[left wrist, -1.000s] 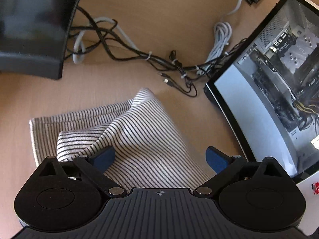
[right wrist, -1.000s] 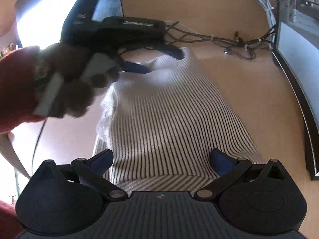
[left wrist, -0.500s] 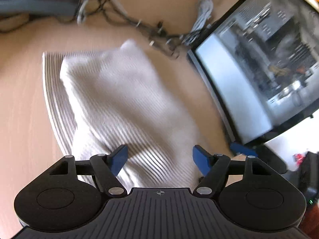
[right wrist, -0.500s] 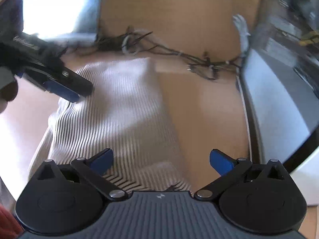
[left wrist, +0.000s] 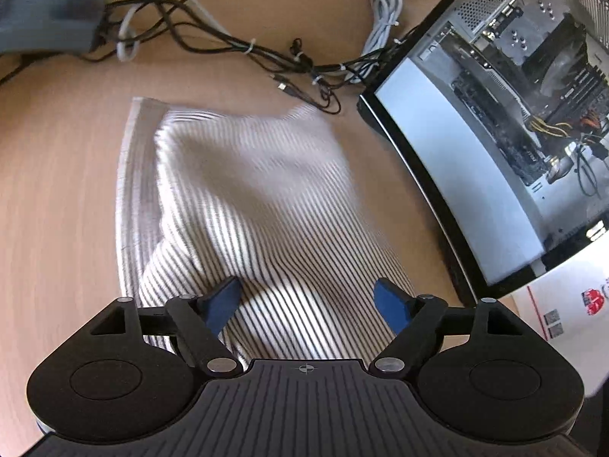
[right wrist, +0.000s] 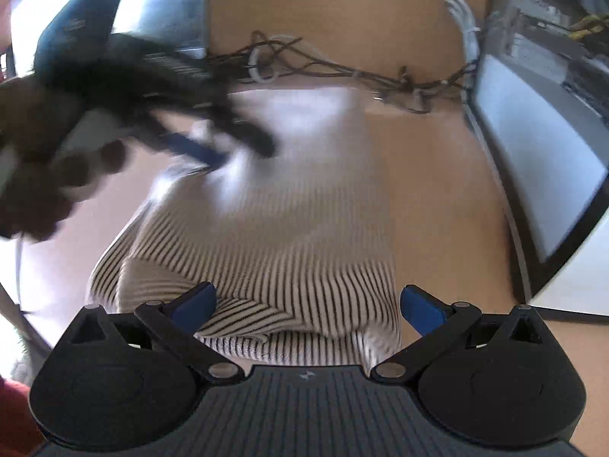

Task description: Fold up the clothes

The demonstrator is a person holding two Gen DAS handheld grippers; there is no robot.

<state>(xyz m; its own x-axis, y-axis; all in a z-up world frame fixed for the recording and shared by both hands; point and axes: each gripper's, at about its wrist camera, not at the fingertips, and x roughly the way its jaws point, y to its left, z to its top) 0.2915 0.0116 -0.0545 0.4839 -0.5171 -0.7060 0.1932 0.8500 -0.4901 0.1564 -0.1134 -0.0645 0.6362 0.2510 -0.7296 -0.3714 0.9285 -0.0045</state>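
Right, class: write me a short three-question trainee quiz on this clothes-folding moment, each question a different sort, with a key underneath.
1. True or false: the right claw is clamped on the striped garment.
2. Multiple choice: what stands on the desk to the right of the garment in the left wrist view? A) a glass-sided computer case B) a laundry basket C) a potted plant
3. Short answer: what lies tangled on the desk beyond the garment's far edge?

Key
1. False: its blue pads stand apart, with the garment's near edge between them and no pinch visible.
2. A
3. A bundle of cables.
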